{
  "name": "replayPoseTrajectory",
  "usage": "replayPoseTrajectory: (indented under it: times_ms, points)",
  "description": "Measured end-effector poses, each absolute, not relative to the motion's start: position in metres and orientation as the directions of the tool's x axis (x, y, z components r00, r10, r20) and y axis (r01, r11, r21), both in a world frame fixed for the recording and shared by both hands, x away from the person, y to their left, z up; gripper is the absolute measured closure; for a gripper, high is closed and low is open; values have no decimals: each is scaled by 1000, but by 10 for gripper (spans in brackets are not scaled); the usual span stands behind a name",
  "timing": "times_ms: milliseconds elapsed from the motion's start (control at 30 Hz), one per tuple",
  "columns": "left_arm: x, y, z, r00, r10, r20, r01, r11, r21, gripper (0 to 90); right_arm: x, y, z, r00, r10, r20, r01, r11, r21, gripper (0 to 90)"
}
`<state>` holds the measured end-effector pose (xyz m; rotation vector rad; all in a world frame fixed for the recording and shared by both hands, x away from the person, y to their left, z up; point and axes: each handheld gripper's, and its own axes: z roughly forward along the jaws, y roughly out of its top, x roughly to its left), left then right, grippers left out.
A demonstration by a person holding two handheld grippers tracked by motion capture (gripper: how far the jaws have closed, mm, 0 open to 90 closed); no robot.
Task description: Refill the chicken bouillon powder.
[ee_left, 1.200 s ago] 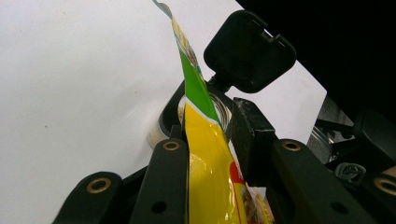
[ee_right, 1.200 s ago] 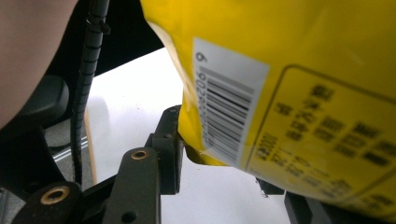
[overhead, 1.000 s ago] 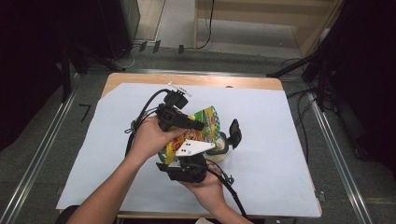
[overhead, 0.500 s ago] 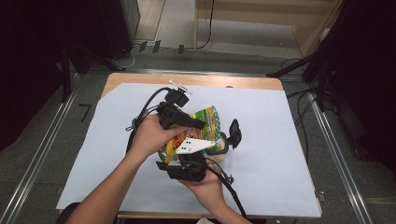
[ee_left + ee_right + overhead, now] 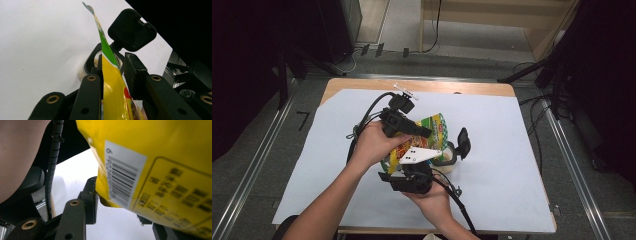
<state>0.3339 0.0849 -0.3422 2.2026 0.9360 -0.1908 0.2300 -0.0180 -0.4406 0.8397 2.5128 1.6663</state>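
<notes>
On the white sheet that covers the table, the yellow snack bag serves as the landmark, held up off the sheet between both hands; to the bag's left in the high view, the left hand carries the left gripper, which reaches across the bag's upper part; in the left gripper view the bag's green and yellow edge stands upright between the two black jaws, lying against the left jaw, while a narrow gap shows between it and the right jaw, so whether the jaws truly pinch it I cannot tell; just below the bag, the right hand holds the right gripper, whose grey plate lies over the bag's lower part; in the right gripper view the bag's barcoded back hangs between the jaws, its bottom corner touching the left jaw, the right jaw mostly hidden behind the bag, so its grip too is unclear; just right of the bag sits a clear jar with a black rim, its black lid flipped up beyond it.
</notes>
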Motion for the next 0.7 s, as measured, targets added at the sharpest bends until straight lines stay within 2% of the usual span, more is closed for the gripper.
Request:
replayPoseTrajectory:
  times_ms: [700]
  points:
    - [333, 82, -344, 731, 567, -380, 669, -485, 564, 752, 230, -21, -443, -853, 426, 302, 443, 285, 850, 642]
